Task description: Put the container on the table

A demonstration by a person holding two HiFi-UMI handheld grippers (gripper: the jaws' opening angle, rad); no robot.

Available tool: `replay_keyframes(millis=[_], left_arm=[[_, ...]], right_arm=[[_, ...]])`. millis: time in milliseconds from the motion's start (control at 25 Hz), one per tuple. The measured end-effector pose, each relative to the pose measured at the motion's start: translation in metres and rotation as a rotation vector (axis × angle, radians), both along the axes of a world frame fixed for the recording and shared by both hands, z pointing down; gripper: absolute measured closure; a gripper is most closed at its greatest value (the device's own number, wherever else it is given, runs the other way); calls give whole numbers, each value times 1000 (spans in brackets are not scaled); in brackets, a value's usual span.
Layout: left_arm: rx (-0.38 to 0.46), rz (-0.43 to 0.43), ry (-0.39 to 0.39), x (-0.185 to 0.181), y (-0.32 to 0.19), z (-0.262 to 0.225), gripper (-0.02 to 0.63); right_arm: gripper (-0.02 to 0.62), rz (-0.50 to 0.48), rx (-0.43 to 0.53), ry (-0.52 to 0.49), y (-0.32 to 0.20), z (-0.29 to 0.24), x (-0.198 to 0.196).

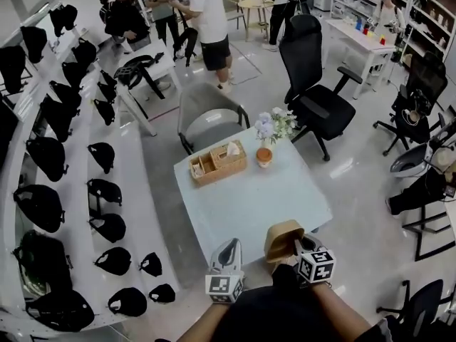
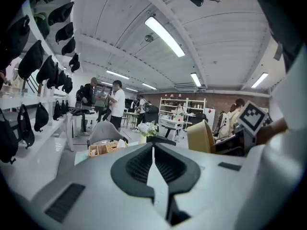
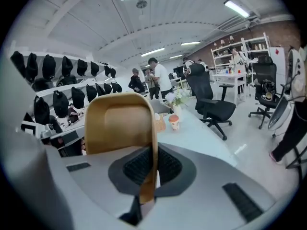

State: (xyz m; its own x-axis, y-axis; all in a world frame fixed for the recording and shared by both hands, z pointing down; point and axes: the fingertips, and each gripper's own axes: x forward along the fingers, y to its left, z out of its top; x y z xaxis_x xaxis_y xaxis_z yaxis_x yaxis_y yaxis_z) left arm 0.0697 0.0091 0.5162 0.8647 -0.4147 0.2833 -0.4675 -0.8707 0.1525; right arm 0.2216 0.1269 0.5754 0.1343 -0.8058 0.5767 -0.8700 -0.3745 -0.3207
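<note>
A tan, open-topped container [image 1: 281, 238] hangs over the near right corner of the white table [image 1: 249, 201]. My right gripper [image 1: 298, 246] is shut on its wall. In the right gripper view the container [image 3: 120, 123] stands upright and its thin rim runs down between the pads of that gripper [image 3: 152, 166]. My left gripper [image 1: 228, 254] is level with it to the left, at the table's near edge. Its jaws are shut with nothing between them [image 2: 153, 161]. The left gripper view also catches the container [image 2: 201, 137] off to the right.
At the table's far end stand a wicker basket [image 1: 217, 164] and a small pot of flowers [image 1: 265, 154]. Beyond the table are a grey chair [image 1: 208, 116] and a black office chair [image 1: 317, 84]. Shelves of black bags [image 1: 64, 191] run along the left. Several people stand at the back.
</note>
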Motion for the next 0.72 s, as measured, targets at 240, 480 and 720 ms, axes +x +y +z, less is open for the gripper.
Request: replay_keyframes(millis=[240, 480, 720], left_arm=[[24, -114, -63, 16, -27, 9, 591], [29, -182, -106, 34, -38, 14, 591], [-1, -267, -150, 44, -51, 30, 591]], right_arm=[[592, -54, -1, -54, -25, 12, 35], [592, -127, -36, -74, -51, 39, 61], [592, -209, -74, -121, -83, 71, 70]])
